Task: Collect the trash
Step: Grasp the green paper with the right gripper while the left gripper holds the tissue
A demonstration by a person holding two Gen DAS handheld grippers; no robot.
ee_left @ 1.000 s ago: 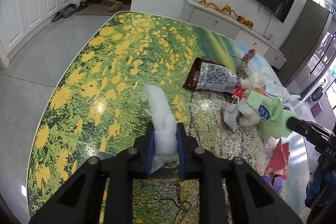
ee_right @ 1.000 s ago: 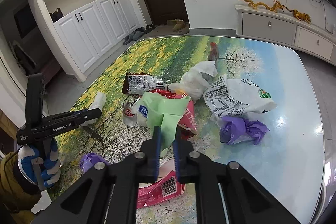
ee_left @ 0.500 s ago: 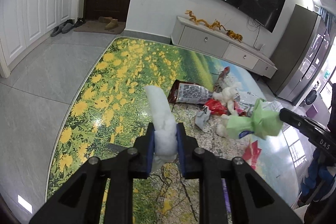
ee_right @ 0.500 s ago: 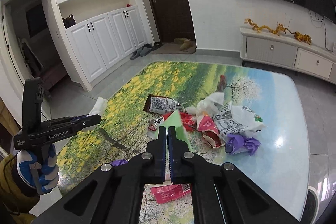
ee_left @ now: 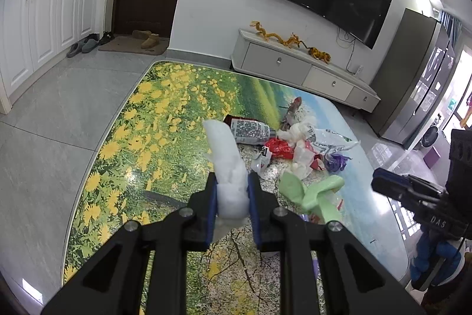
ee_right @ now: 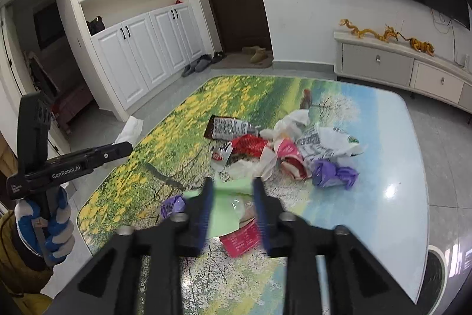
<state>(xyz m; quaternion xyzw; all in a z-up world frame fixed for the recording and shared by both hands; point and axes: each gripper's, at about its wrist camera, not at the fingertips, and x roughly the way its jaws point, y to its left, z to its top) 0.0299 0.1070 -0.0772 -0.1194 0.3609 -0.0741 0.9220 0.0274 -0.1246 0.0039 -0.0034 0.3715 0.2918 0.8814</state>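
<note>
My left gripper [ee_left: 231, 197] is shut on a crumpled white tissue [ee_left: 228, 167] and holds it high above the flower-print table [ee_left: 153, 143]; the tissue also shows in the right wrist view [ee_right: 129, 132]. My right gripper [ee_right: 233, 197] is open, its fingers blurred. A green wrapper [ee_right: 227, 211] is between and below its jaws; in the left wrist view the green wrapper [ee_left: 312, 194] is loose in the air just off the right gripper's tip. A pile of trash [ee_right: 280, 146] lies on the table: a dark snack bag [ee_right: 230, 127], red wrappers, a white plastic bag, purple scraps.
A pink-red packet [ee_right: 242, 235] and a purple scrap [ee_right: 171, 204] lie near the table's front edge. A TV cabinet [ee_left: 295, 70] stands behind the table, white cupboards [ee_right: 141, 49] and a dark door at the back, and a fridge [ee_left: 419, 78] at the right.
Both grippers have risen well above the table. The right gripper, shut on the green wrapper half a second ago, has opened and the wrapper is loose beneath it. The left still holds the tissue.
</note>
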